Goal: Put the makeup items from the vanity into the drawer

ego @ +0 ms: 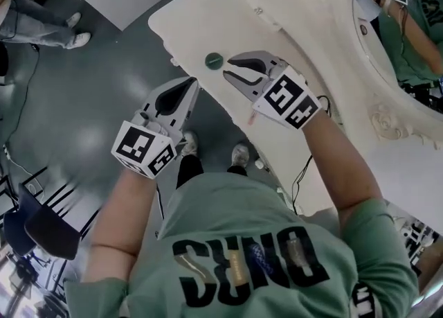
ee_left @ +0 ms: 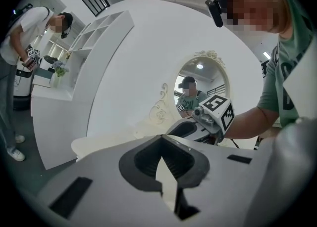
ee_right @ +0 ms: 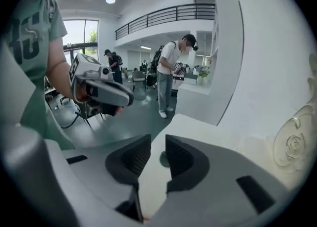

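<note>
The person in a green shirt (ego: 228, 240) holds one gripper in each hand, and both point at a cream table (ego: 208, 25) with curly carved trim. A small green round thing (ego: 214, 60) lies flat on the table, close to its front edge.

The right gripper (ego: 230, 68) is over the table and points at the small green round thing. Its jaws are spread a little. In the right gripper view, the small green round thing shows in the gap, out past the jaw tips. It lies on the table and nothing squeezes it. The jaw tips are just beside it in the head view.

The left gripper (ego: 190, 88) is off the table edge, over the grey floor (ego: 90, 102). It is near the right gripper, on its left. In the left gripper view its jaws are pressed together at the tips, with nothing between them.

An oval mirror (ego: 401, 19) stands at the back of the table and shows the person in it. The person's shoes (ego: 240, 155) are on the floor under the grippers. Another person in a white shirt (ee_right: 171, 72) stands well away, by a white shelf.
</note>
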Motion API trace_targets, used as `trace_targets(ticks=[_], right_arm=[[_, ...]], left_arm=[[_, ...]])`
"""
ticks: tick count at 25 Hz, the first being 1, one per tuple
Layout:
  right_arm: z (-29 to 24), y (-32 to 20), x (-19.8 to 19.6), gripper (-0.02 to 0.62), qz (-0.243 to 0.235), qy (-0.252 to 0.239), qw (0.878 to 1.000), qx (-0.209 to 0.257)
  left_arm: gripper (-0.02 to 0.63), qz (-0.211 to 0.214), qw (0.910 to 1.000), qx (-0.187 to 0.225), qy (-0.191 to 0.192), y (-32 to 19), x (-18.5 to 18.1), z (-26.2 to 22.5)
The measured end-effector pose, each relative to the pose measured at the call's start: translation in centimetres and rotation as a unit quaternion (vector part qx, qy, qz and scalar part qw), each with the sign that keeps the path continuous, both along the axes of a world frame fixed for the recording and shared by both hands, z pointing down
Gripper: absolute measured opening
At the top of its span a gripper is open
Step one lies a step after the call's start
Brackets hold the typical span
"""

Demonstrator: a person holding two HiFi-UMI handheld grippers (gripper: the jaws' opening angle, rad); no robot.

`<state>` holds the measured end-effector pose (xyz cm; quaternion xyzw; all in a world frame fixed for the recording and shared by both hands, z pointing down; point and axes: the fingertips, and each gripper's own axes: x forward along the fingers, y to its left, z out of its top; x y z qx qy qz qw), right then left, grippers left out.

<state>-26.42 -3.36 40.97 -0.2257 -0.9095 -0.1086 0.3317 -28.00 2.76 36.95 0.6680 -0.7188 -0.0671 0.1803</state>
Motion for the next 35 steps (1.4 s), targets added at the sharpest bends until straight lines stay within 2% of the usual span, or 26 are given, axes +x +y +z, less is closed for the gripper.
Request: trace_targets(ticks=[6, 14, 18, 20, 21, 22, 24, 29, 35], right_arm=[[8.3, 0.3, -3.8, 0.145, -0.009, 0.083, 0.996, 0.04], [14.4, 0.3, -5.1, 0.186, -0.018, 0.138, 0.986, 0.093], [15.9, 0.2, -4.9, 0.175, -0.008, 0.154, 0.985, 0.073], [15.9, -0.4, -5.1, 0.122, 0.003, 0.152, 0.986, 0.072], [15.8, -0.7, -5.3, 0.058, 0.005, 0.149, 0.986, 0.081], [15.7, -0.9, -5.5, 0.043, 0.005, 0.146, 0.985, 0.089], [15.3, -1.0, -5.7, 0.037, 0.005, 0.137, 0.986, 0.092], [11.7, -0.1, -4.9, 0.034, 0.023, 0.099, 0.993, 0.057], [5.1, -1.1, -1.0, 0.035, 0.067, 0.047, 0.996, 0.029]], left_arm=[[0.008, -0.002, 0.9999, -0.007, 0.016, 0.3, -2.8, 3.4], [0.008, -0.001, 0.9991, -0.012, 0.041, 0.5, -2.9, 5.8], [0.008, 0.0, 0.9989, -0.01, 0.046, 1.1, -2.7, 6.2], [0.008, 0.001, 0.9987, -0.014, 0.049, 1.3, -2.5, 6.4], [0.008, 0.001, 0.9986, -0.016, 0.05, 1.4, -2.4, 6.5], [0.008, 0.001, 0.9986, -0.017, 0.05, 1.5, -2.2, 6.5], [0.008, 0.0, 0.9987, -0.015, 0.049, 1.5, -2.1, 6.2], [0.008, 0.008, 0.9993, -0.012, 0.034, 1.3, -2.0, 4.5], [0.008, 0.043, 0.999, -0.004, 0.01, -1.2, 0.3, 1.2]])
